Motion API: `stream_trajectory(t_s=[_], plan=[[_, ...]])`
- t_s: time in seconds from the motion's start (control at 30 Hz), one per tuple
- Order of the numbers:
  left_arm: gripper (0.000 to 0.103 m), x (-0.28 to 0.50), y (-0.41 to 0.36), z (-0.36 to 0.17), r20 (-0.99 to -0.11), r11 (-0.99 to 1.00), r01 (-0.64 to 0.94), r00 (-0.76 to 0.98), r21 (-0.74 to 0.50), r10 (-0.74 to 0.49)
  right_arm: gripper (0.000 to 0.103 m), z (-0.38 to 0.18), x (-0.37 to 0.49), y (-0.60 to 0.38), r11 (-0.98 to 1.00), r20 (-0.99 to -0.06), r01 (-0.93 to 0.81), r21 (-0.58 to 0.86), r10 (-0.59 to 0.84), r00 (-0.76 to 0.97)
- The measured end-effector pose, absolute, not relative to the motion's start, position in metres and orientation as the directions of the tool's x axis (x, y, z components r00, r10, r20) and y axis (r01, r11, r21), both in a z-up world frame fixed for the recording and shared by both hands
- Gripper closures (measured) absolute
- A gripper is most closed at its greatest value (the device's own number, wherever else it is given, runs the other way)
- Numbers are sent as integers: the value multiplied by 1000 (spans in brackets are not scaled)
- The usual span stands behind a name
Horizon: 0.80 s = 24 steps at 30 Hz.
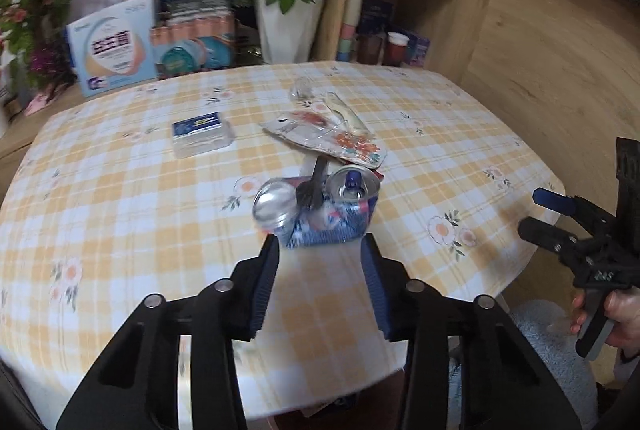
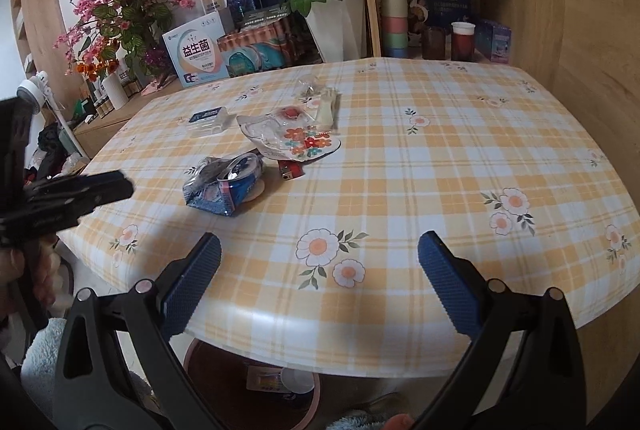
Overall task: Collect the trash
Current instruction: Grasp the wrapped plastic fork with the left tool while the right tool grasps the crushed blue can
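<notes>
two pieces of trash sit bunched at the near middle of the table (image 1: 120, 190): a blue can (image 1: 352, 190) lying in a crumpled blue wrapper (image 1: 320, 230), with a black fork (image 1: 314, 186) and a clear plastic piece (image 1: 274, 206) across them. behind the bunch lies a flat floral wrapper (image 1: 340, 142), a red lighter (image 2: 291, 171) just beside it, then clear plastic scraps (image 1: 320, 98) and a small blue box (image 1: 202, 134) off to the left.

left gripper (image 1: 320, 250): i have it at the near edge of the blue wrapper, one pad on each side. the jaws stand part closed, but the frame is blurred at the tips and i cannot tell whether the pads press on the wrapper or stop just short of it.

right gripper (image 2: 320, 258): jaws wide apart, nothing between them, held above the near table edge, well apart from the trash. a bin (image 2: 256, 386) shows under the table edge below it.

step in hand, as i judge it: first pick, grasp of the can bundle.

next move calls for:
1. confirm the pads bite the wrapper and not only its loose fold.
2. lift slowly; the fork and clear piece lie loose and may slide off.
3. keep the can mouth up in case of dregs.
4. carry toward the bin, clear of the right gripper.
</notes>
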State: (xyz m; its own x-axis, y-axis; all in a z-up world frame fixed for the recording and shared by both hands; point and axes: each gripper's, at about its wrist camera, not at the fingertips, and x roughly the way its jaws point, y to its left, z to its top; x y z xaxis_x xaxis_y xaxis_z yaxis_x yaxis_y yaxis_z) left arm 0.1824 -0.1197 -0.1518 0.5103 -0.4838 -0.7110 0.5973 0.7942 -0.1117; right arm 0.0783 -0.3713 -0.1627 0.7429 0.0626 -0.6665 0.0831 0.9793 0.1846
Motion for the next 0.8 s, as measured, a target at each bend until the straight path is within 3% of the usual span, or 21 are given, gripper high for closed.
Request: stream_trajectory(t_s=[0.23, 0.67, 0.73, 0.8], plan=[[64, 228, -170, -176, -775, 657, 753, 439, 41, -455, 6, -176, 106, -382, 972, -690, 110, 208, 66, 720], [64, 258, -197, -214, -840, 525, 822, 435, 221, -326, 6, -186, 125, -389, 972, -715, 117, 206, 68, 696], [74, 258, -198, -214, -836, 518, 823, 443, 235, -324, 6, -187, 126, -388, 972, -718, 114, 206, 71, 692], [76, 257, -197, -210, -829, 528, 819, 444, 223, -340, 6, -188, 127, -387, 972, -723, 109, 210, 79, 686]])
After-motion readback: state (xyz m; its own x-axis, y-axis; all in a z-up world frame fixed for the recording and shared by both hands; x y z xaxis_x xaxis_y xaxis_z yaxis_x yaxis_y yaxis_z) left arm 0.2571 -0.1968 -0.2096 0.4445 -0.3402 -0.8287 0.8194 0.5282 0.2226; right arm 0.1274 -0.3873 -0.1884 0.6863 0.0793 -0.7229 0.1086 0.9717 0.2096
